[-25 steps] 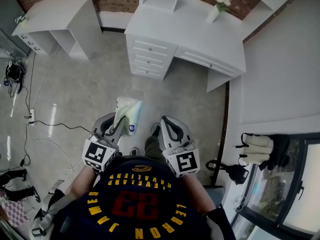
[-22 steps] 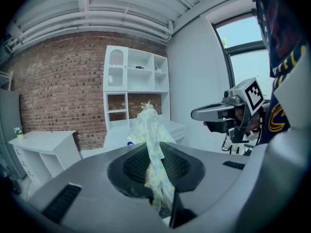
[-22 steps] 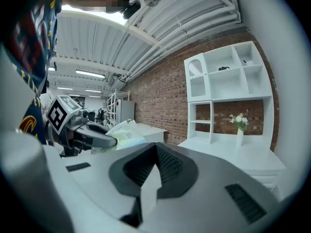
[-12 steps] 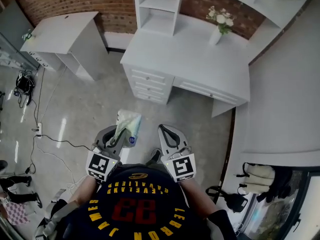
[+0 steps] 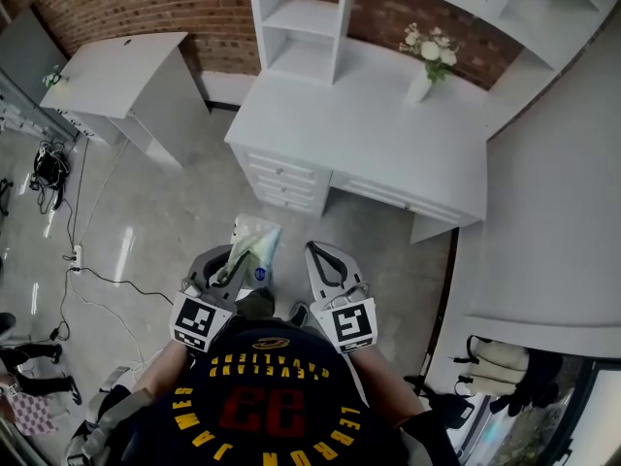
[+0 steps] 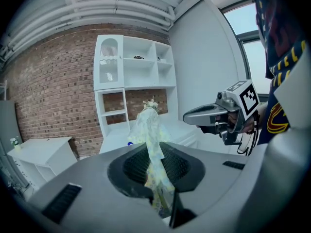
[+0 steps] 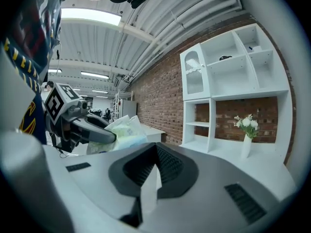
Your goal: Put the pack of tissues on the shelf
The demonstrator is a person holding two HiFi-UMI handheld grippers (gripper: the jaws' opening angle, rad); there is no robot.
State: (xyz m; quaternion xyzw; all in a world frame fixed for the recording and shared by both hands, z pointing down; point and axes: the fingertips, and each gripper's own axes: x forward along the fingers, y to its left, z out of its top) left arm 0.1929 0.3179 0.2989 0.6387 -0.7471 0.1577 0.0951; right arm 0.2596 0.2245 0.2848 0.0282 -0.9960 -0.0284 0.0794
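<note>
Jutting lengthwise forward, pack of tissues point(image 5: 255, 242) (left gripper point(image 5: 236, 263) clamping).

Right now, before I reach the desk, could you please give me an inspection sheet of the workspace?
Surface: white desk, mostly bare.
Job's things: pack of tissues, held in the air; shelf unit stands on the desk.
Clutter: vase of flowers on the desk.
Grippers: left gripper shut on the pack's flap; right gripper jaws look together, nothing held.
Cables: loose cables on the floor, at left.
Surroundings: brick wall, second white table.
</note>
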